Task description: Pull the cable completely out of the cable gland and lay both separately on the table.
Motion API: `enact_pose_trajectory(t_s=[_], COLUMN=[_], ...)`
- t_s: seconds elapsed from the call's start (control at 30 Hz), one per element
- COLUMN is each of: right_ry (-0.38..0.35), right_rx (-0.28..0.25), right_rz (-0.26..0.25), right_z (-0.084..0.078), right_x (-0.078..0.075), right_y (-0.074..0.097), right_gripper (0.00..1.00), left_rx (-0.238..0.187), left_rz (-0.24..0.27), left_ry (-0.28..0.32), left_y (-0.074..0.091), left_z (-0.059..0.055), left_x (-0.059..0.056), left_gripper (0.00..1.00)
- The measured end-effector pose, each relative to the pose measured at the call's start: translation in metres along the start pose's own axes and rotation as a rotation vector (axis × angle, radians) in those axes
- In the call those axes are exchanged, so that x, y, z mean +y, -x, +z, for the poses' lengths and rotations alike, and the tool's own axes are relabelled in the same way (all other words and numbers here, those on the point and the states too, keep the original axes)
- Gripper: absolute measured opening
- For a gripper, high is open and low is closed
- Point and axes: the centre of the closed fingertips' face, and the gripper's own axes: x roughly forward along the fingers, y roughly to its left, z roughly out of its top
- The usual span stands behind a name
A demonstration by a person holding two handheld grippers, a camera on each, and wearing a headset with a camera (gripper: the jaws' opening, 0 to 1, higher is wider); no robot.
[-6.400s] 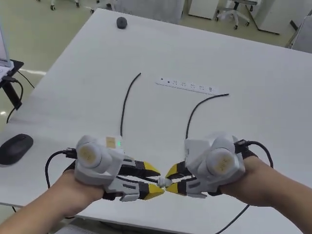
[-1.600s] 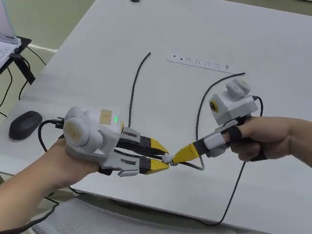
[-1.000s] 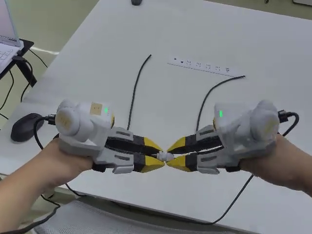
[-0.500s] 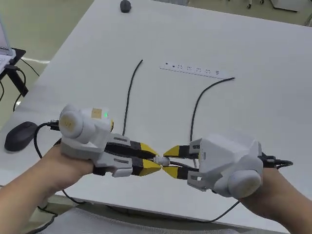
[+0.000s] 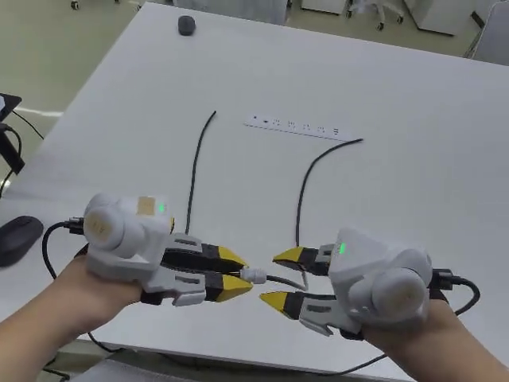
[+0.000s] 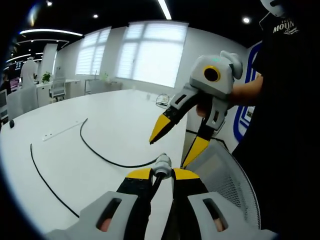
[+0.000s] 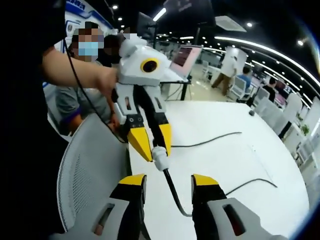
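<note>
The left claw (image 5: 237,273) is pinching the gland (image 5: 256,275) at its tips. It is holding the gland in the air over the near edge of the tabletop (image 5: 413,159), well to the person's side of the strip (image 5: 294,127). This is likely making the fitting a fixed anchor to pull against. The right claw (image 5: 273,278) is standing wide and gripping nothing, its jaws either side of the cable (image 5: 306,179) where it is leaving the gland. It is probably lining up a bite close to the fitting. The cable is not yet out, and its far end is lying just beside the strip.
</note>
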Motion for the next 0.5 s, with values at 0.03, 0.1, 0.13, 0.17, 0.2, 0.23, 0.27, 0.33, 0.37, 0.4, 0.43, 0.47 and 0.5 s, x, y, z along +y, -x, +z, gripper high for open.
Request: enact_pose_trajectory(t_s=[0.03,0.1,0.13,0.17,0.2,0.23,0.27,0.33,0.37,0.4,0.43,0.47,0.5], right_ry=[-0.013,-0.001,0.014,0.018,0.023,0.025,0.026,0.058,0.063,0.068,0.075,0.084,0.091], right_rx=[0.005,0.049,0.068,0.067,0.058,0.047,0.045,0.06,0.059,0.047,0.038,0.033,0.048], right_rz=[0.0,-0.039,-0.063,-0.068,-0.073,-0.073,-0.071,-0.063,-0.054,-0.055,-0.057,-0.062,-0.063], right_z=[-0.002,-0.012,-0.014,-0.013,-0.01,-0.007,-0.006,-0.006,-0.005,-0.002,0.0,0.002,0.001], right_x=[0.001,-0.003,-0.006,-0.005,-0.005,-0.005,-0.004,-0.001,0.001,0.002,0.002,0.001,0.001], right_y=[0.0,-0.001,-0.001,-0.002,-0.002,-0.003,-0.004,-0.008,-0.009,-0.011,-0.012,-0.012,-0.013], right_gripper=[0.31,0.27,0.25,0.24,0.23,0.21,0.2,0.16,0.16,0.15,0.14,0.11,0.08], left_rx=[0.002,0.003,0.001,-0.001,-0.004,-0.007,-0.011,-0.005,0.0,0.001,0.003,0.005,0.008], left_rz=[0.002,0.002,0.003,0.004,0.006,0.006,0.004,0.002,0.001,0.0,-0.002,-0.003,-0.001], left_ry=[-0.007,-0.008,-0.008,-0.007,-0.001,-0.001,0.004,0.019,0.026,0.024,0.017,0.017,0.017], left_y=[0.0,0.001,0.001,0.001,0.001,0.001,0.0,-0.002,-0.003,-0.003,-0.004,-0.004,-0.004], left_z=[-0.001,-0.002,-0.003,-0.002,-0.002,-0.001,0.0,-0.001,-0.001,-0.002,-0.002,-0.003,-0.003], left_x=[0.001,0.001,0.002,0.002,0.003,0.003,0.002,0.002,0.003,0.002,0.002,0.002,0.002], left_gripper=[0.15,0.15,0.15,0.15,0.15,0.15,0.15,0.15,0.15,0.15,0.15,0.15,0.15])
